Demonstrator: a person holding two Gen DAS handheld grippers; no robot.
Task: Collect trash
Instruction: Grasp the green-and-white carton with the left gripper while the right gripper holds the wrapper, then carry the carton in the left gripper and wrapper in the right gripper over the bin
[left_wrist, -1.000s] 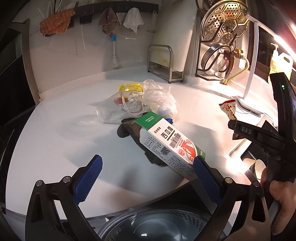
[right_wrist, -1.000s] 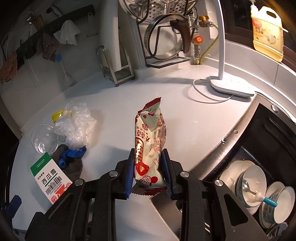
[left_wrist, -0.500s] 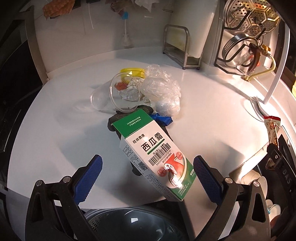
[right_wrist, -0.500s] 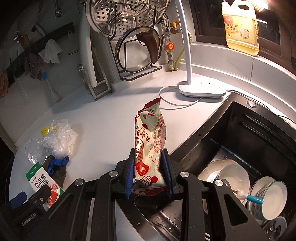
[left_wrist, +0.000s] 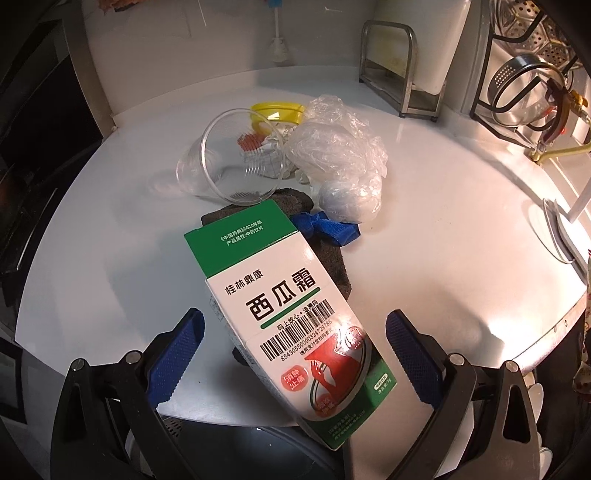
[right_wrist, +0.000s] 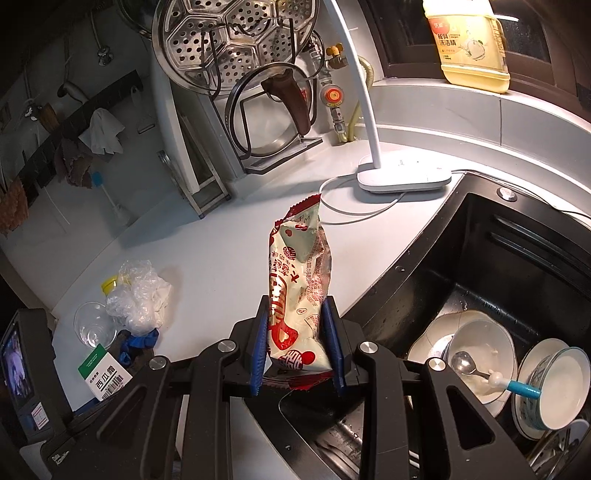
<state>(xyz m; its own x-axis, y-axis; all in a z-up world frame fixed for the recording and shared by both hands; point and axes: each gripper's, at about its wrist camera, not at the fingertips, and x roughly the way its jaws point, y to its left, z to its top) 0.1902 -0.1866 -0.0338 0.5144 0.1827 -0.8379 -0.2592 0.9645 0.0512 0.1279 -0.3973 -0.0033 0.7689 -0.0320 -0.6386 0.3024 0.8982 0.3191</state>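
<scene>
Both pads of right gripper (right_wrist: 297, 341) clamp upright snack wrapper (right_wrist: 300, 291).

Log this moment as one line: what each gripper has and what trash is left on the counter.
left gripper: jaws open astride green-and-white box | right gripper: jaws shut on snack wrapper | counter: clear cup, crumpled plastic

A green-and-white carton (left_wrist: 291, 314) is showing "桂林鼎康", "西瓜霜", "2020年版" and a barcode. A yellow detergent jug (right_wrist: 471, 40) is displaying "餐具洗洁精". The snack wrapper's (right_wrist: 299, 291) red lettering is staying unreadable.
</scene>
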